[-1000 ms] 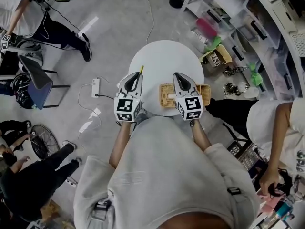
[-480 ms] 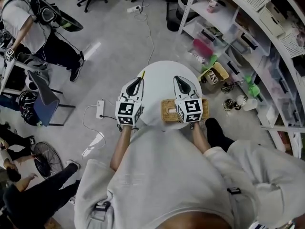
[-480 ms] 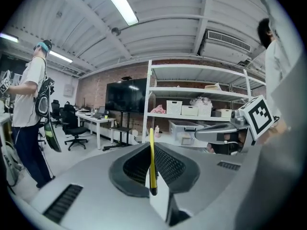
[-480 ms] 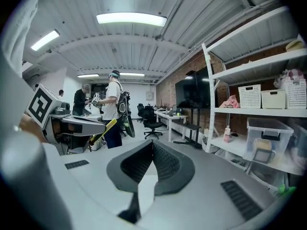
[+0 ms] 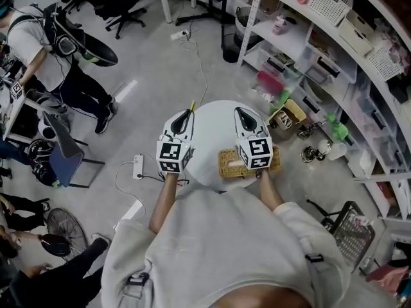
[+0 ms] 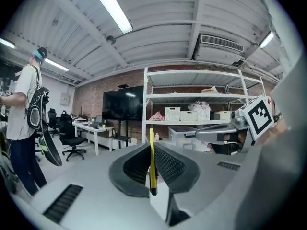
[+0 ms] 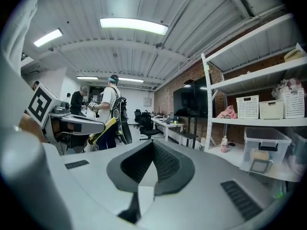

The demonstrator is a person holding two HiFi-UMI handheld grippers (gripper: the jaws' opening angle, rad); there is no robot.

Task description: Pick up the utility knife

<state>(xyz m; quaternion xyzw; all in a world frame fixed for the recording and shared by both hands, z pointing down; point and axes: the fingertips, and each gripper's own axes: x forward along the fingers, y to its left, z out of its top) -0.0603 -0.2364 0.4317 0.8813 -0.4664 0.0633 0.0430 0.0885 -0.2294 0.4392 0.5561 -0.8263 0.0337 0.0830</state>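
Note:
The utility knife (image 5: 191, 106) is slim and yellow, and its end pokes out past my left gripper (image 5: 187, 113), which is shut on it above the left rim of the round white table (image 5: 215, 130). In the left gripper view the utility knife (image 6: 152, 162) stands edge-on, clamped between the dark pads of the left gripper (image 6: 152, 145). My right gripper (image 5: 239, 110) hovers level with it over the table's right side. In the right gripper view the right gripper (image 7: 153, 143) has its jaws closed together with nothing between them. Both grippers point nearly level.
A woven basket (image 5: 231, 163) sits on the table's near edge under my right hand. White shelving (image 5: 334, 50) with bins fills the right. On the floor lie a power strip (image 5: 137, 165) and cables. A chair (image 5: 61, 149), a fan (image 5: 64, 226) and standing people are at the left.
Both grippers have risen together, away from the table, the left one carrying the knife. The table and floor now look farther below; the jaws stay as they were.

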